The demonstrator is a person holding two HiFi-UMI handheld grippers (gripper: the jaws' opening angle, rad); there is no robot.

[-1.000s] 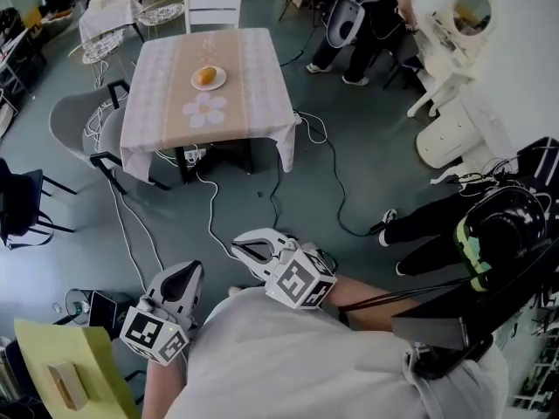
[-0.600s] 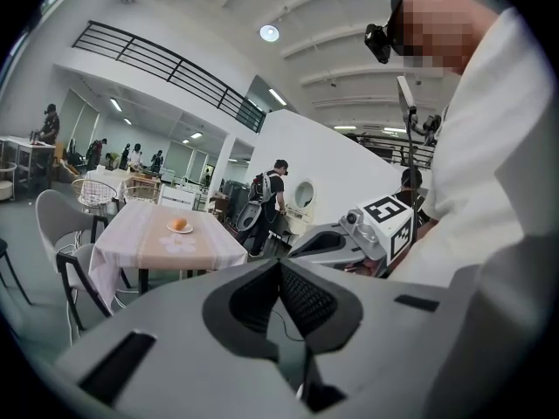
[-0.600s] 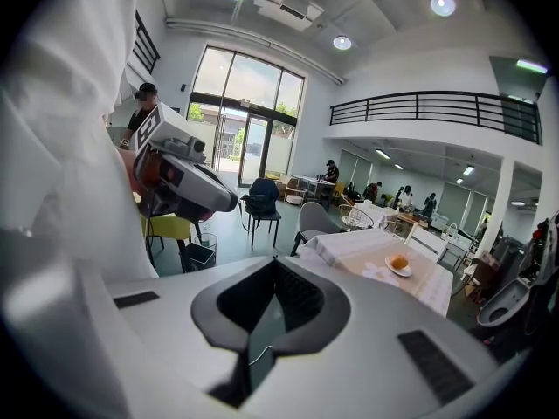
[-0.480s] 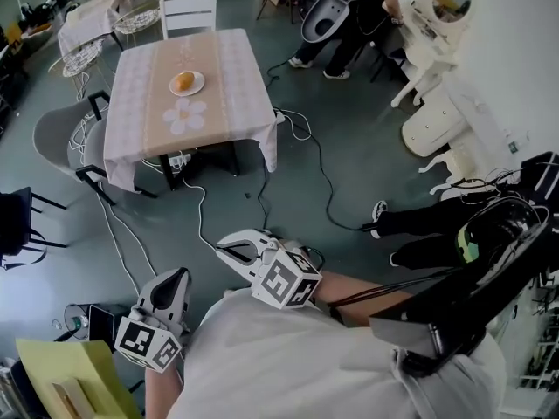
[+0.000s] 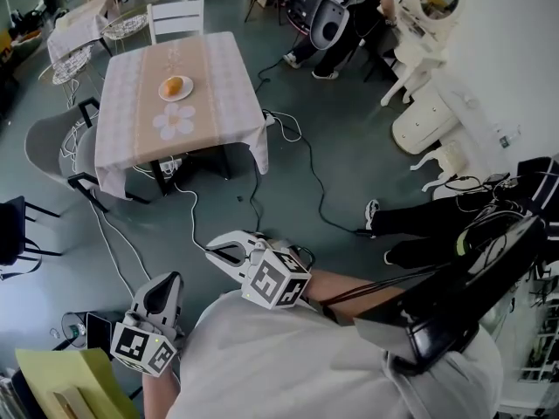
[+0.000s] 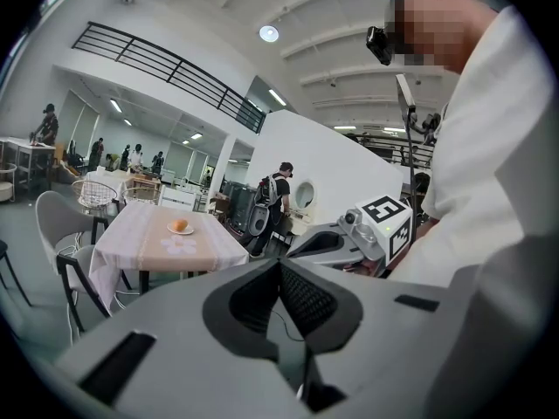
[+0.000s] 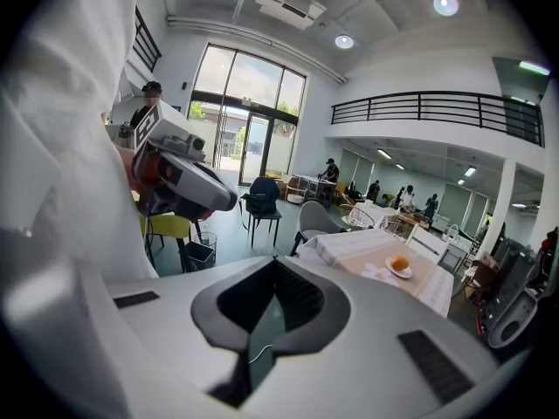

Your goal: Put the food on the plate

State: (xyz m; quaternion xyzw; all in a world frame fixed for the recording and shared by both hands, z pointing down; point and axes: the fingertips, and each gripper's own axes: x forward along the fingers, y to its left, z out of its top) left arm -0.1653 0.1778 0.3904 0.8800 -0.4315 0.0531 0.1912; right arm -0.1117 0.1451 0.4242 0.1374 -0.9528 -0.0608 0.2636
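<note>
Food (image 5: pixel 175 85), round and orange, already sits on the plate (image 5: pixel 187 93) on the far desk (image 5: pixel 223 77), well apart from both grippers. Left gripper (image 5: pixel 164 285) and right gripper (image 5: pixel 215 251) hang near the person's body, fingers (image 6: pixel 304 300) pressed together on nothing. Placing looks done; any further move calls for walking closer

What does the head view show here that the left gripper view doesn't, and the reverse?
Only the head view: a person's stretched-out legs on the floor, and the marker cube of the left hand-held gripper.
Only the left gripper view: ceiling lights and a balcony railing.
Both: the table with the food on its plate, and the right hand-held gripper.
</note>
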